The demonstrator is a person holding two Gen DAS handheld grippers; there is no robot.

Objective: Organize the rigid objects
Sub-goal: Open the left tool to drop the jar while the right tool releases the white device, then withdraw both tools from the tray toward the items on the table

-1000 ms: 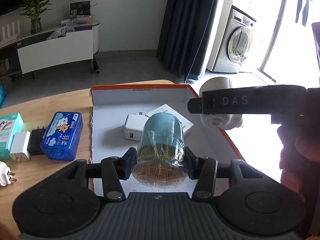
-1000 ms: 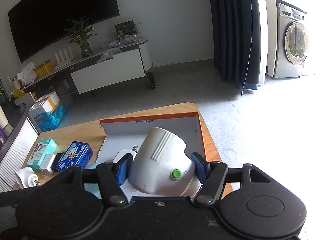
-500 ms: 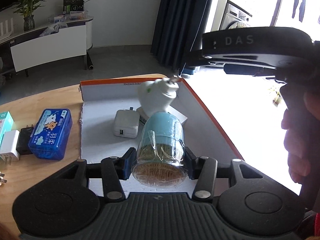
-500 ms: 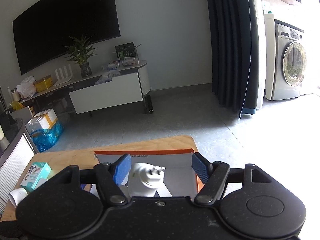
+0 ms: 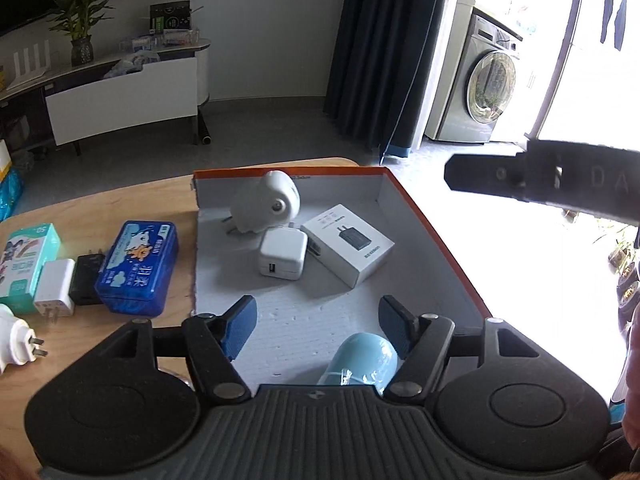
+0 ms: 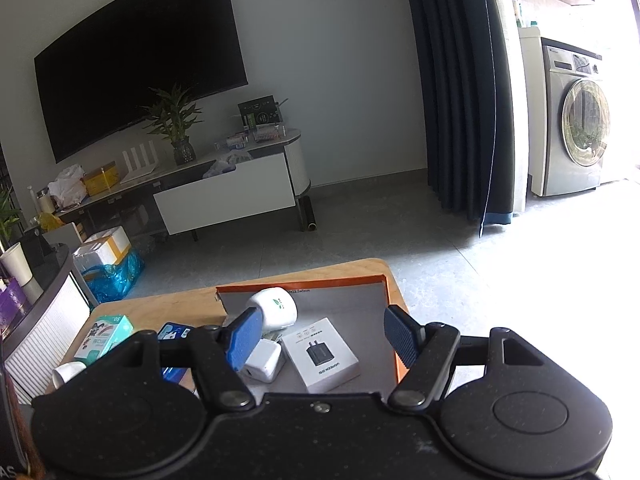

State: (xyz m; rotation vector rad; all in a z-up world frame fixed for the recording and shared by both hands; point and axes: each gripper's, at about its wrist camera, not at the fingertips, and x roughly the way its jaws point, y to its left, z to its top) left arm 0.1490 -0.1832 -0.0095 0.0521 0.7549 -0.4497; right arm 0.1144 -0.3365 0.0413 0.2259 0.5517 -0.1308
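My left gripper (image 5: 316, 320) hangs over the near part of the orange-rimmed box (image 5: 424, 228), its jaws opening. The toothpick jar with the pale blue cap (image 5: 362, 360) lies free on the box floor, close by the right pad. A round white plug device (image 5: 266, 200) rests in the far left corner of the box, beside a white charger cube (image 5: 280, 258) and a white charger carton (image 5: 348, 248). My right gripper (image 6: 322, 334) is open and holds nothing above the box (image 6: 304, 282), with the round device (image 6: 274, 312), cube (image 6: 262, 360) and carton (image 6: 320, 354) below it.
Left of the box on the wooden table (image 5: 120, 204) lie a blue tin (image 5: 138, 266), a black charger (image 5: 86, 280), a white adapter (image 5: 54, 286), a teal carton (image 5: 26, 260) and a white plug (image 5: 14, 336). One black finger (image 5: 500, 176) of my right gripper crosses the upper right.
The left jaws opened and let go of the toothpick jar, which now lies in the box. The right gripper released the round white device into the box and drew up and back.
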